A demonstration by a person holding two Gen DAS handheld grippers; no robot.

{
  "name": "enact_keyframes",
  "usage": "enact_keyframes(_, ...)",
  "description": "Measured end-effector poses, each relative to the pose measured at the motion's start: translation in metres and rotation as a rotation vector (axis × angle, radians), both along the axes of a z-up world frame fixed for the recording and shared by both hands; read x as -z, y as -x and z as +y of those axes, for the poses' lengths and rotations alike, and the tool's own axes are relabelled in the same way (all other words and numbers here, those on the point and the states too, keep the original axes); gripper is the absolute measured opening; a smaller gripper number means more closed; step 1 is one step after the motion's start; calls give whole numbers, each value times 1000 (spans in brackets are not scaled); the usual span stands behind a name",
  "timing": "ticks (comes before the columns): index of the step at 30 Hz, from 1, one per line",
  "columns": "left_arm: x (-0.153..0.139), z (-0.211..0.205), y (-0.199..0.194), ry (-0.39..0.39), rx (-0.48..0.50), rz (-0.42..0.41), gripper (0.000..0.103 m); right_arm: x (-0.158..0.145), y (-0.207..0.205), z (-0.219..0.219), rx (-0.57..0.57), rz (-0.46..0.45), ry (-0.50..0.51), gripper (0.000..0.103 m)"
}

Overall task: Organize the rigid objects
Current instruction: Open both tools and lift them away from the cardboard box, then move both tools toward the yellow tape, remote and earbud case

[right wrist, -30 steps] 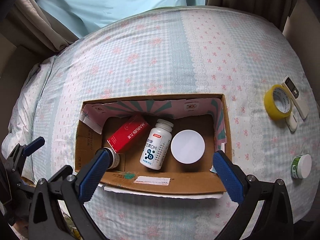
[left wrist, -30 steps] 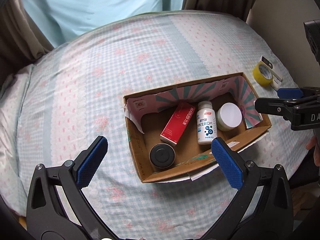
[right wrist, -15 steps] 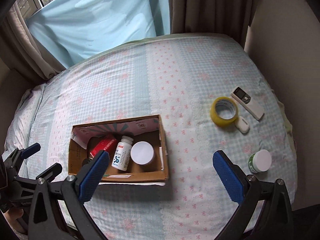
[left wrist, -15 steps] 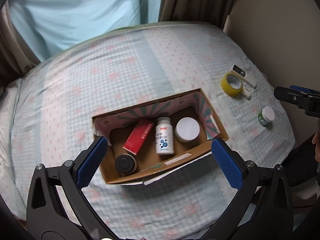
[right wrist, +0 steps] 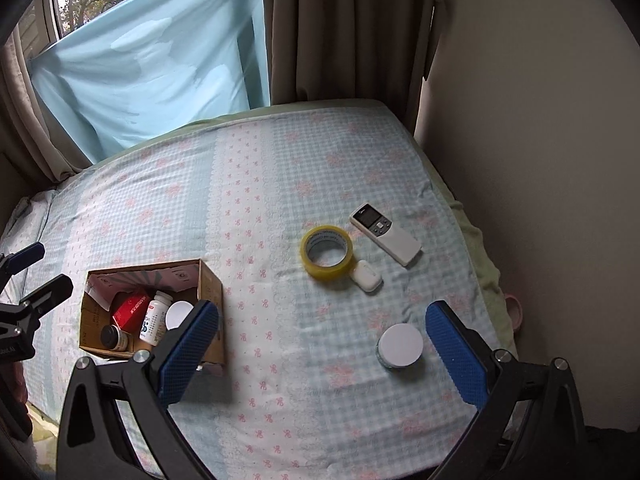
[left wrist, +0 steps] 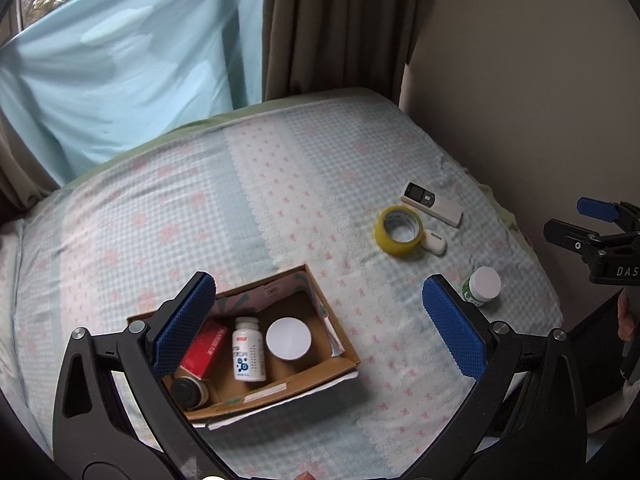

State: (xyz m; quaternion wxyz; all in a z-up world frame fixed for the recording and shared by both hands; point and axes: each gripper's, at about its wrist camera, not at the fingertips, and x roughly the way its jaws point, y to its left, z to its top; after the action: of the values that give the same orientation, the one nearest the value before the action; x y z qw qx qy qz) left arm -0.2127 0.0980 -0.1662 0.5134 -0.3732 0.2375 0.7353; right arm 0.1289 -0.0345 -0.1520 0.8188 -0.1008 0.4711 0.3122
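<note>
**A:** Where are we at? Both the left hand-held gripper [left wrist: 316,328] and the right hand-held gripper [right wrist: 322,350] hang spread wide and empty over the bed [right wrist: 256,184].

**B:** The cardboard box [left wrist: 340,354] holds the pill bottle [left wrist: 249,354], red carton [left wrist: 206,346], dark-lidded jar [left wrist: 188,390] and white-lidded tub [left wrist: 289,338]. We'd guess the green jar [right wrist: 400,346] goes next; tape roll [right wrist: 327,254], remote [right wrist: 386,234] and small white case [right wrist: 366,275] lie beyond.

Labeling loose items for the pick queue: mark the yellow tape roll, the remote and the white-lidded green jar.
yellow tape roll [right wrist: 327,255], right wrist view, on its outer band.
remote [right wrist: 386,239], right wrist view, on its white body below the buttons.
white-lidded green jar [right wrist: 400,345], right wrist view, middle of the lid.
</note>
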Motion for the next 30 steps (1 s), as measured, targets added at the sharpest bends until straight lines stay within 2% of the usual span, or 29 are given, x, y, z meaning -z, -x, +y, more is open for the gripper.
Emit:
enact_keyframes(4,-2,41,-15,1,27,11,103,2,-31,-15,7,-8,-24,103)
enact_keyframes(7,2,72,-23,15,56,3,103,11,-52,-19,-25,-14,-2,103)
enact_keyframes(12,33,127,-33,82,103,16,103,38,-87,-20,-68,-2,18,103)
enact_keyframes(19,118,196,-34,215,189,-17,103,104,-127,-3,-145,50,40,103)
enact_keyframes(26,218,253,-45,320,363,-80,103,187,-149,23,-340,45,110,103)
enact_keyframes(30,268,272,-65,365,470,-53,103,228,-154,33,-417,46,141,101)
